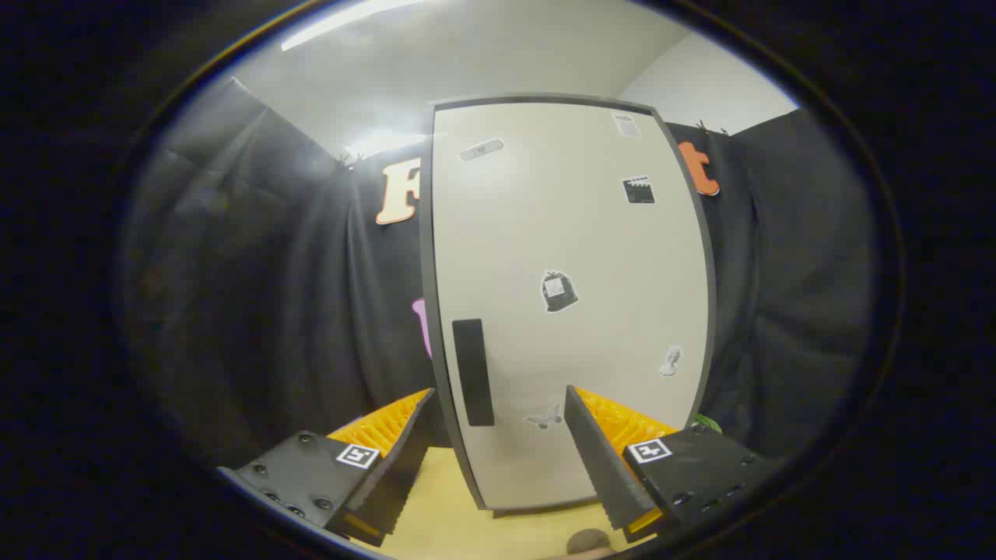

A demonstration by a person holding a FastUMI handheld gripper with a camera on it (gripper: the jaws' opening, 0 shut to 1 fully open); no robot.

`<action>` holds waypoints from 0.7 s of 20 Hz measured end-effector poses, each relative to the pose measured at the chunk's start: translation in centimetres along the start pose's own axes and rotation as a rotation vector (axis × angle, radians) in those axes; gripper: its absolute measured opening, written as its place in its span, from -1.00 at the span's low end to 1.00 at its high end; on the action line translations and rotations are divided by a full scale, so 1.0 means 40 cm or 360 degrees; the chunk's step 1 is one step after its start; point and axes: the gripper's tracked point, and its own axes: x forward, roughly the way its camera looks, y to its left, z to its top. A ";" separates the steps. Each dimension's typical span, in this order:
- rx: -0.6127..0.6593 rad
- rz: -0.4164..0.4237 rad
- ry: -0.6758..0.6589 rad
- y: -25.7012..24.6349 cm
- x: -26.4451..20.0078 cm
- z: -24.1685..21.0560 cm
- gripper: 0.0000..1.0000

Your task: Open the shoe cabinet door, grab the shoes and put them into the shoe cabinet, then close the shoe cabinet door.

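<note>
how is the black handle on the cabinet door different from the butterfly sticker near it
The handle is a tall upright black bar near the door's left edge; the butterfly sticker is small, pale, winged, lower and nearer the middle. The handle lies beyond the open gripper's fingers, the sticker between them. Both sit on the closed door.

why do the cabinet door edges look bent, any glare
Gripper view: fisheye distortion bows the shoe cabinet door edges outward; a ceiling light strip flares bright above it; the hand-held gripper hangs open before the door handle, still sharp.

no legible text, stickers on shoe cabinet door (568,257) too small to read
</note>
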 end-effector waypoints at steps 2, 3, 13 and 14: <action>0.0011 -0.0009 -0.0009 0.004 0.012 0.003 0.99; 0.0014 -0.0015 -0.0004 0.005 0.018 0.003 0.99; 0.0022 -0.0024 0.0027 0.055 0.080 -0.020 0.99; 0.0019 -0.0030 0.0032 0.057 0.087 -0.025 0.99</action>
